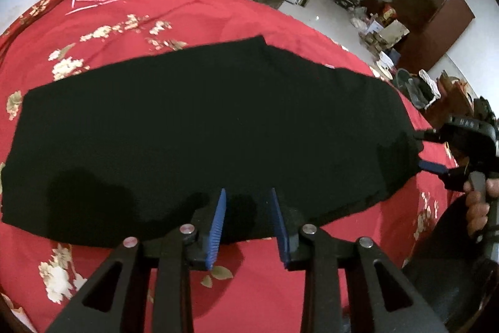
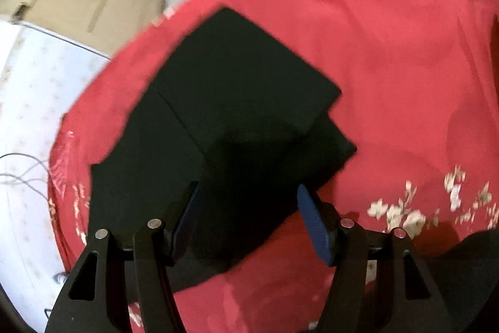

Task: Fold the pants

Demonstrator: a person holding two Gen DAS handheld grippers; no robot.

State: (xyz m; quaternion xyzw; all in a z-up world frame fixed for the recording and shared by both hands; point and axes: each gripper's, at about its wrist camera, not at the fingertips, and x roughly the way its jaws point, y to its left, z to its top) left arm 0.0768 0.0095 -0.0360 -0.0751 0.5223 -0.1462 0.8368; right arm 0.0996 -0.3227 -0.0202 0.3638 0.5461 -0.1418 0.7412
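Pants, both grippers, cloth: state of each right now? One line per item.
black pants: lying flat on the cloth, one layer already folded over, edges offset.
left gripper: open, fingers over the near edge of the pants, nothing gripped.
right gripper: open, fingers straddling the pants end, nothing gripped.
red floral cloth: spread under the pants, lightly wrinkled.

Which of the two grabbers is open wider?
The right gripper: its blue fingers stand far apart above the black pants. The left gripper leaves a narrower gap.
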